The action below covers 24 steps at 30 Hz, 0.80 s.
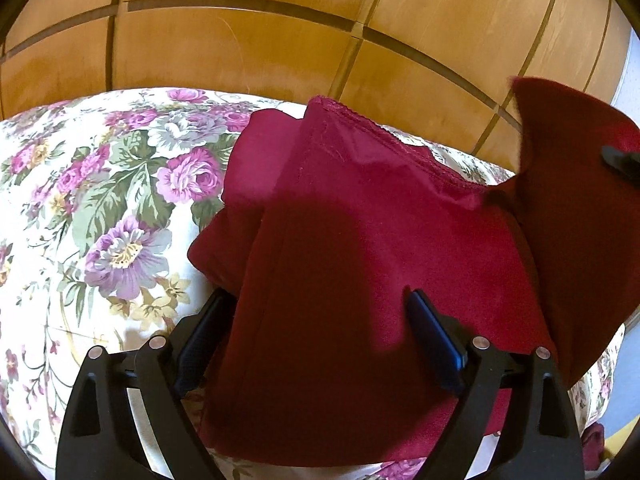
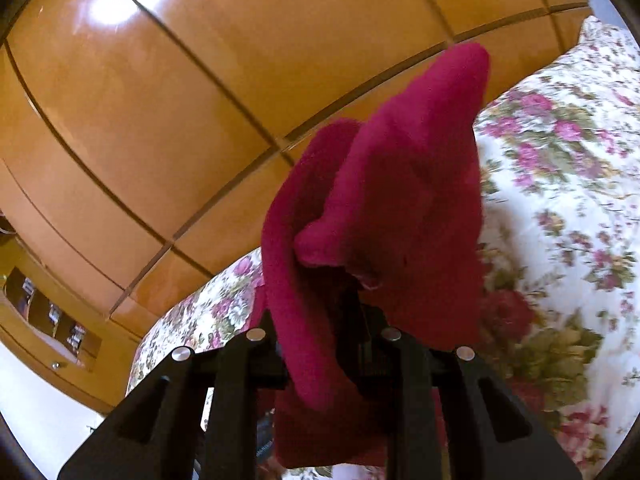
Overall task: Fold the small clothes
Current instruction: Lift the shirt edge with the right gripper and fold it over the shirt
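A dark red small garment [image 1: 360, 216] lies partly folded on a floral bedspread [image 1: 100, 200]. My left gripper [image 1: 316, 312] is open, its blue-padded fingers [image 1: 432, 332] wide apart, with the cloth lying between and over them. My right gripper [image 2: 320, 300] is shut on one corner of the red garment [image 2: 400, 184] and holds it lifted above the bed; the cloth drapes over the fingers and hides their tips. In the left wrist view the lifted flap [image 1: 576, 200] hangs at the right, with a black tip of the right gripper [image 1: 620, 160] showing.
Glossy wooden wardrobe doors [image 1: 280, 32] stand close behind the bed, also in the right wrist view [image 2: 160, 120]. The floral bedspread [image 2: 560, 200] extends to the right. A low wooden shelf unit [image 2: 48, 320] stands at lower left.
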Available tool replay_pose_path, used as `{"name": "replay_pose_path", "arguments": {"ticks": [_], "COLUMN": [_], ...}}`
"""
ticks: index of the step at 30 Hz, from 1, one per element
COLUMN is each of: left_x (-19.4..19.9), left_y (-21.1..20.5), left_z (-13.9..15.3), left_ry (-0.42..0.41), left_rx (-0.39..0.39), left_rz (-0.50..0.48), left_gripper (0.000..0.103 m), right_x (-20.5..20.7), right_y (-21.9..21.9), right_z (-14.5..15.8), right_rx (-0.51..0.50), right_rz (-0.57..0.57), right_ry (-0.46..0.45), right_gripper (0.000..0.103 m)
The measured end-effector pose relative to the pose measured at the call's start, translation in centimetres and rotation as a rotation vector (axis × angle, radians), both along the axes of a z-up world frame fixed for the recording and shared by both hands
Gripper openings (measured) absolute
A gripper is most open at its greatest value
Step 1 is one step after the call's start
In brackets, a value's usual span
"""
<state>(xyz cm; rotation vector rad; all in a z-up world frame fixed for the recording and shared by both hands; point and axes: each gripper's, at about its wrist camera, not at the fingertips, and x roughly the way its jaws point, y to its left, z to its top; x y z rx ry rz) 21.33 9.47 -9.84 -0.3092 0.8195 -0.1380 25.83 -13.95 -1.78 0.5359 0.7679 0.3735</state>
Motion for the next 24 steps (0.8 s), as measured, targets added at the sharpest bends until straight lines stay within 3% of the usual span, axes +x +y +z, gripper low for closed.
{"name": "replay_pose_path", "arguments": {"ticks": [11,15,19,24], "left_x": [0.2,0.2,0.1,0.1], "left_y": [0.3,0.6,0.7,0.8], "left_z": [-0.3,-0.5,-0.6,-0.6], "left_ry": [0.006,0.005,0.004,0.002], "left_rx": [-0.037,-0.054,-0.063,-0.074], "left_rz": [-0.009,-0.013,-0.015,-0.015], "left_gripper": [0.092,0.093,0.094,0.094], "right_x": [2.2,2.6,1.8,1.1], "right_y": [7.1,8.1,8.7,6.6], "right_z": [-4.9,-6.1,-4.9,-3.2], "right_rx": [-0.072,-0.044,-0.016,0.065], "right_rz": [0.183,0.242,0.310,0.263], "right_ry": [0.093,0.144,0.121,0.115], "right_gripper": [0.023,0.054,0.089,0.098]}}
